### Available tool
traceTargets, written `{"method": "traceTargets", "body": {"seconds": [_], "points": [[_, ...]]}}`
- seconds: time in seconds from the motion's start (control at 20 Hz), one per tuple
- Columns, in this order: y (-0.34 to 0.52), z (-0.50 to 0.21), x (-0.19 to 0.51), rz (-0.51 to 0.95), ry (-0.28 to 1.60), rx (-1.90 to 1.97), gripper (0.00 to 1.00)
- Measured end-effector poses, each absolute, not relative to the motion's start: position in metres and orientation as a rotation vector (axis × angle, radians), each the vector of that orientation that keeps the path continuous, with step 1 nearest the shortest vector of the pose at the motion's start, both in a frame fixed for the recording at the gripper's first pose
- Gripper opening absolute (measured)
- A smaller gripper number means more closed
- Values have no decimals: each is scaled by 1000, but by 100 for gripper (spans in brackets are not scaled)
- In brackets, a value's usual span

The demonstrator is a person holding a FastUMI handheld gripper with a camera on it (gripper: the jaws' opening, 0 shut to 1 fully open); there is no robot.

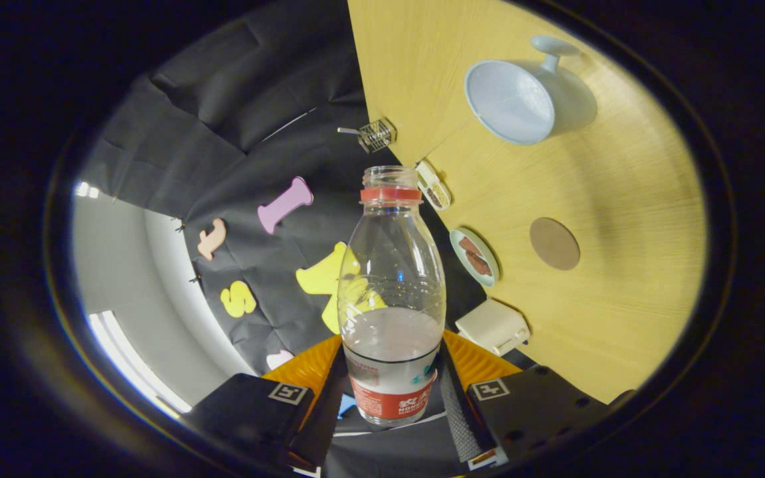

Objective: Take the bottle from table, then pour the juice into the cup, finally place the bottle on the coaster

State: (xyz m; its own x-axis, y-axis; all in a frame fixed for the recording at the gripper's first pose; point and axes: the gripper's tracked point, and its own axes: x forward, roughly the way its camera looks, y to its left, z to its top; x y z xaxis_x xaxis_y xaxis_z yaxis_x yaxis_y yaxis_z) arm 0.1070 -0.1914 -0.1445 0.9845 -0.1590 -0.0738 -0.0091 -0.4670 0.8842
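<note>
Bottle [392, 292]: clear plastic, uncapped, red ring at the neck, red-and-white label round the lower body; cloudy pale liquid filling roughly the lower third, level with the top of the label.
Bottle position: lifted off the desk [621, 199], clamped between the fingers, in front of the booth's black cloth wall and just off the desk's edge.
Bottle axis: long axis straight ahead along the fingers, open mouth pointing away from the camera, base nearest it; view rolled, so the desk stands to one side of the bottle.
Cup [512, 99]: pale blue, wide-mouthed, with a handle; empty inside; standing well in from the desk's edge, towards its far end.
Coaster [554, 243]: round, brown, flat on the desk, bare, well apart from the cup and inward from the edge.
Small dish [475, 257]: pale rim, brown pieces inside, at the desk's edge nearest the bottle.
Other edge items: a small white container [433, 184] with dark contents, a white box [493, 326], a wire basket [375, 135] near the desk's corner.
Gripper [392, 388]: fingers narrowed onto the bottle's labelled lower body, one pressing on each side.
</note>
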Motion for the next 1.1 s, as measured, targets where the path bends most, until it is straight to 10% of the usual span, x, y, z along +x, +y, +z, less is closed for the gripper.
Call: {"method": "traceTargets", "body": {"seconds": [1.1], "points": [[-191, -147, 109, -165, -102, 1908, 74]]}}
